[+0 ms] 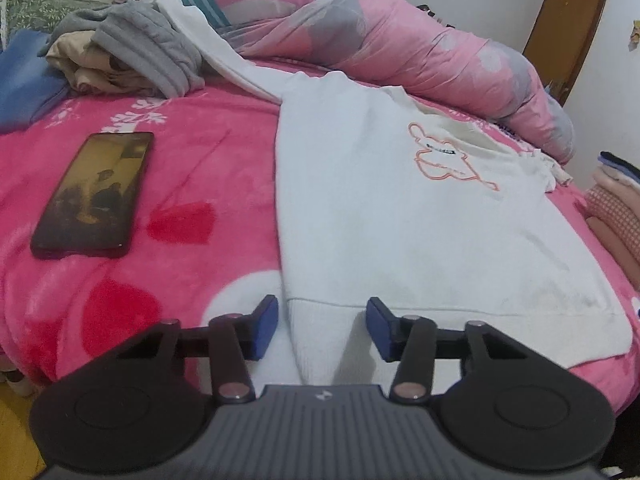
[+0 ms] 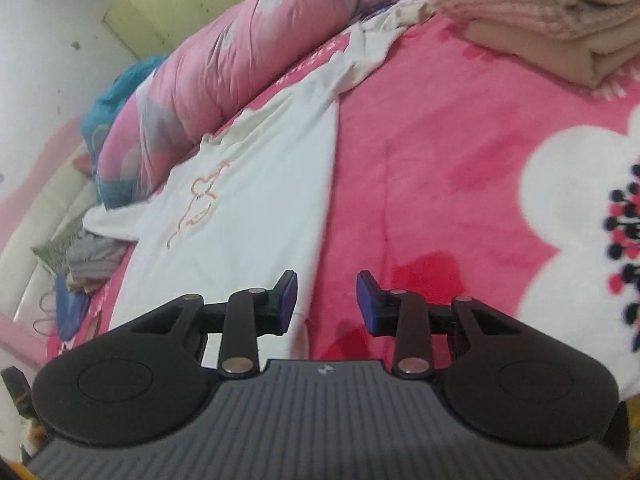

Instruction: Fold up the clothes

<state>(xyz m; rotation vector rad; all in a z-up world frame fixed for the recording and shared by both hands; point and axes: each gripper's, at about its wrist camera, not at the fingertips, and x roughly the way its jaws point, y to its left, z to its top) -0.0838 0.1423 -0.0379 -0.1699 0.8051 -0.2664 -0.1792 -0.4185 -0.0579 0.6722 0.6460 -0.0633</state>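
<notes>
White sweater [image 1: 380, 216] lies flat on the bed [image 1: 192, 184], hem toward both grippers, long axis running away to the quilt [image 1: 400, 48]. Left gripper [image 1: 322, 320] straddles the hem's left corner — fingers apart, empty. Right gripper [image 2: 326, 300] flanks the right edge, likewise apart. One sweater, one phone [image 1: 94, 194], two clothes piles.

White sweater [image 1: 380, 208] flat on pink blanket [image 1: 192, 184]; left tool [image 1: 322, 320] spread
</notes>
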